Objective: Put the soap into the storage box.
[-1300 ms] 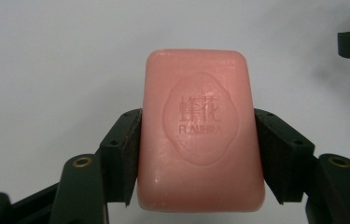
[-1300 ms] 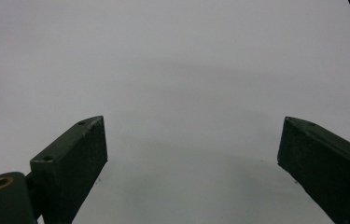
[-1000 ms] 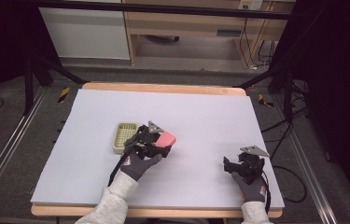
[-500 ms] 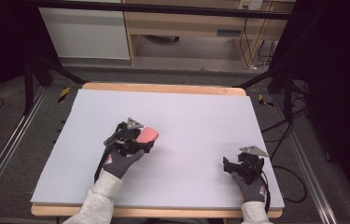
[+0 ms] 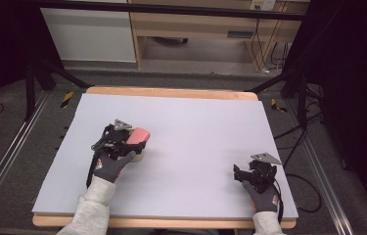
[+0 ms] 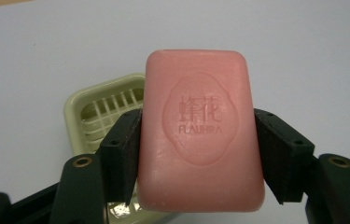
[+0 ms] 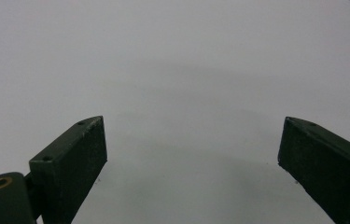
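1. Holding a pink soap bar (image 6: 200,130) clamped by its two long sides, my left gripper (image 6: 199,154) has one jaw pressed on each flank. The embossed face of the bar is turned toward the gripper's camera, and its long axis runs along the jaws, pointing away from my hand.

2. In the high view the left gripper (image 5: 122,142) sits over the left half of the counter (image 5: 205,122), with the soap bar (image 5: 138,134) projecting from it toward the counter's middle.

3. Deciding relation: the pale green soap dish (image 6: 102,112) lies just beyond and beneath the bar, offset to the left in the left gripper view. Its slatted floor shows past the bar's left edge, and part of its rim shows below the bar's lower edge. The bar is above the dish, not in it; whether they touch I cannot tell.

4. Judgement: if the bar is to be seated in the dish, it needs bringing over the slats and lowering, with its long axis matched to the dish's long side. The alignment looks close but not exact.

5. My right gripper (image 7: 191,154) stands released, jaws wide apart over bare counter, nothing between them. In the high view the right gripper (image 5: 257,172) rests near the counter's right front corner, well apart from the dish.

6. My left hand is plainly the nearer one.
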`<state>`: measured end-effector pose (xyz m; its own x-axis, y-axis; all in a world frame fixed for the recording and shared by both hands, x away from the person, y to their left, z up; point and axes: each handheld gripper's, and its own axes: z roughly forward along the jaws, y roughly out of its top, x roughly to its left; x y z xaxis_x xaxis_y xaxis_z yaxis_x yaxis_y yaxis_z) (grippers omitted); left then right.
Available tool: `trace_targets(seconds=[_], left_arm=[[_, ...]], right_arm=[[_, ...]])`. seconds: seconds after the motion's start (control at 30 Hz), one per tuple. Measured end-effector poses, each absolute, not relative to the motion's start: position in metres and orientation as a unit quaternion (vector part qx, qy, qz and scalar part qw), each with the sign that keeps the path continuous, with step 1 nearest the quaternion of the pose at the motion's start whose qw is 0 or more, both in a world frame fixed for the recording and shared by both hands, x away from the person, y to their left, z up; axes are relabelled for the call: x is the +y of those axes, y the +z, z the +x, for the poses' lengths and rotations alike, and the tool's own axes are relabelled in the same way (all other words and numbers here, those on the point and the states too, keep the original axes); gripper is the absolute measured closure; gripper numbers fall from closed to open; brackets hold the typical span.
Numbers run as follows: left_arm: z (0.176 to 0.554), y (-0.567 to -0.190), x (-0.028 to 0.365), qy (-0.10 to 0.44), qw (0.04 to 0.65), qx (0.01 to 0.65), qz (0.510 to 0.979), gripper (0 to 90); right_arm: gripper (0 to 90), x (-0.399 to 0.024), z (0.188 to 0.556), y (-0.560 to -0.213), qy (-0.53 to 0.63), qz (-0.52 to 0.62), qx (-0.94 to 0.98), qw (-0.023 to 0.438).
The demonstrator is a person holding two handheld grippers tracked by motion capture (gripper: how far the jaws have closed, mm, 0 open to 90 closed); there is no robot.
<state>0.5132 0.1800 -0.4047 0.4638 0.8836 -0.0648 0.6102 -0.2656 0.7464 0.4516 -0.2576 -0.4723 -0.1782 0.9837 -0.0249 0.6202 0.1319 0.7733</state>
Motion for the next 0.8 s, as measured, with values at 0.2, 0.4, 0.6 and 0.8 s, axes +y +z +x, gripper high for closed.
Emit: trace_targets(seconds=[0.2,0.4,0.6,0.8], left_arm=[[0.521,-0.411,0.189,0.188,0.357,0.499,0.767,37.5],[0.527,-0.419,0.192,0.193,0.343,0.507,0.767,37.5],[0.531,-0.427,0.192,0.193,0.335,0.513,0.766,37.5],[0.534,-0.431,0.195,0.193,0.333,0.519,0.764,37.5]], right_arm=[[8.2,-0.256,0.452,-0.472,0.32,0.573,0.699,0.283],[8.2,-0.254,0.452,-0.472,0.32,0.571,0.702,0.282],[8.2,-0.253,0.452,-0.473,0.319,0.57,0.702,0.282],[8.2,-0.253,0.453,-0.473,0.319,0.571,0.702,0.281]])
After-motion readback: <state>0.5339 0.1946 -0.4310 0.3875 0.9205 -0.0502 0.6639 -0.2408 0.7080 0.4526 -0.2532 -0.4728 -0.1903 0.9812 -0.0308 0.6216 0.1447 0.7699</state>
